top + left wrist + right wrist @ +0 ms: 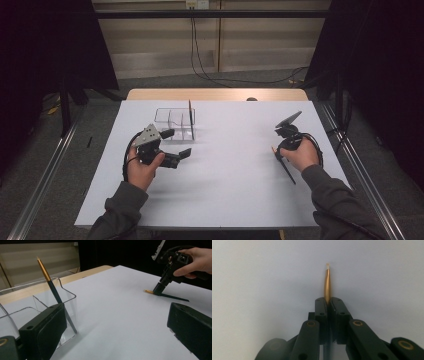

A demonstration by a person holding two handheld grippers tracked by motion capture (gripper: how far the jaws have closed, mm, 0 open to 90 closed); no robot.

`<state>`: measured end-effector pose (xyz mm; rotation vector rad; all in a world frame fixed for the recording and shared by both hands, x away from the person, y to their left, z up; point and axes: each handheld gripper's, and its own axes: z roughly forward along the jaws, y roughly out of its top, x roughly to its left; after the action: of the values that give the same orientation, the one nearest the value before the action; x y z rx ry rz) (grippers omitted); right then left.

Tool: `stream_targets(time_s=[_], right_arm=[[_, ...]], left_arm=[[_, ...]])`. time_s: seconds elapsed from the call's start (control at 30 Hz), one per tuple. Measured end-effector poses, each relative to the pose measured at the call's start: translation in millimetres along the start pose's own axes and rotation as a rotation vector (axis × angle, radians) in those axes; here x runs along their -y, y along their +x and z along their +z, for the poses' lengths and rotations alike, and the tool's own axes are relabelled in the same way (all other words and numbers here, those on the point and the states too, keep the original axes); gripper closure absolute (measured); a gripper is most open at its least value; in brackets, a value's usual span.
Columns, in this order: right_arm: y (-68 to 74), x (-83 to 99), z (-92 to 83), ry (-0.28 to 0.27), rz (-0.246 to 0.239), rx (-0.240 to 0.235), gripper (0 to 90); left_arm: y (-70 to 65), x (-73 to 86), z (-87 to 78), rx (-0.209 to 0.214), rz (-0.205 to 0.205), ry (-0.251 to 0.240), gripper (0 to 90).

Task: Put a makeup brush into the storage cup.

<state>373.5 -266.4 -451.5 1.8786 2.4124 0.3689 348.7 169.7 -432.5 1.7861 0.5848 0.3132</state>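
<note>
Pen (327, 285) with the gold tip is lying flat on the white surface (225, 175) at the person's right, and the right tool (278, 153) is pinching it near that gold end, its jaws closed tight on the slim barrel. In the high view its long axis is running from the gold tip back toward the person's near right, with the dark shaft trailing out behind the hand. The clear organizer (175, 123) is sitting well apart across the surface to the left, with a second pen (53, 291) already leaning upright in one compartment. So the coming move probably depends on lifting and tipping the held pen upright while carrying it leftward. The left tool (176, 144) is hovering just beside the organizer, jaws spread wide and gripping nothing.
</note>
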Motion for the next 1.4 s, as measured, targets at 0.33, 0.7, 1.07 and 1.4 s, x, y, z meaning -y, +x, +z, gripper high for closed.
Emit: stream_targets(time_s=[0.33, 0.7, 1.07, 1.4], right_arm=[[-0.7, 0.9, -5.1, -0.043, 0.0, -0.043, 84.5], [2.6, -1.5, -14.3, -0.083, -0.021, -0.073, 84.5], [-0.1, 0.0, -27.7, -0.17, -0.024, -0.1, 84.5], [2.8, 2.9, -38.0, -0.27, -0.038, -0.133, 84.5]], left_arm=[[-0.1, 1.8, 1.2, 0.004, -0.016, 0.0, 2.3], [0.2, 2.9, 1.5, 0.008, -0.017, 0.006, 2.3], [0.3, 4.3, 3.5, 0.021, -0.027, 0.003, 2.2], [-1.0, 4.8, 5.3, 0.023, -0.043, 0.007, 2.2]])
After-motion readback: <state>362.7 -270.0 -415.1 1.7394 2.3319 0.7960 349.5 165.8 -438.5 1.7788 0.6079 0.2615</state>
